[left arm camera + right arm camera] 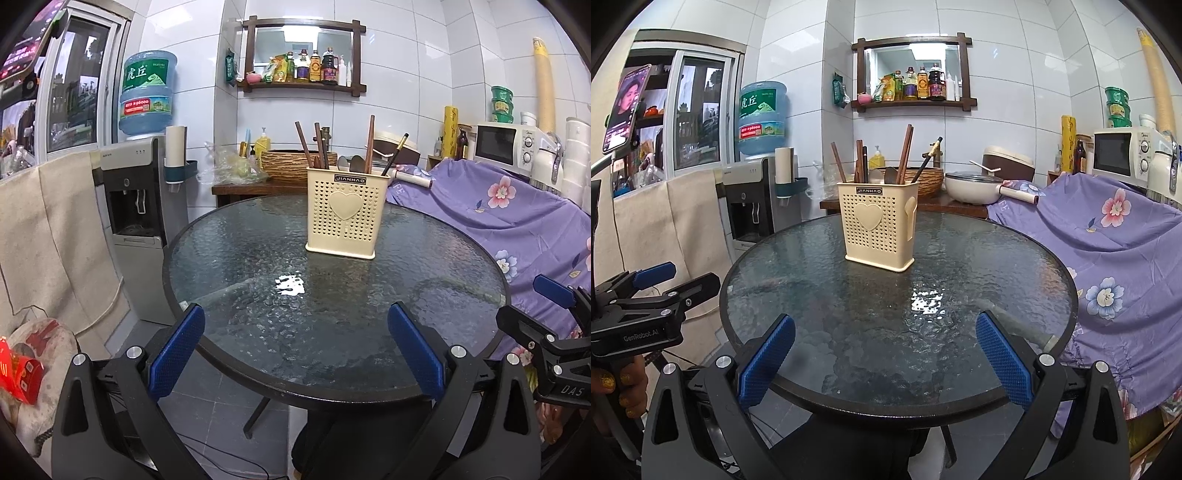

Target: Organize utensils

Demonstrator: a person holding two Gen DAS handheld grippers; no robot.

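— Where are the utensils?

— In the cream holder with the heart on it. It stands upright on the round glass counter, toward the far side. Brown chopsticks and some spoons stick out of the top (I cannot count them all).

— And the claws?

— The left claw is wide open with nothing in it. It hangs over the near edge of the counter, well apart from the holder. The right claw is wide open and empty too.

— What is around?

— A water cooler on the left, a purple flowered cloth on the right.
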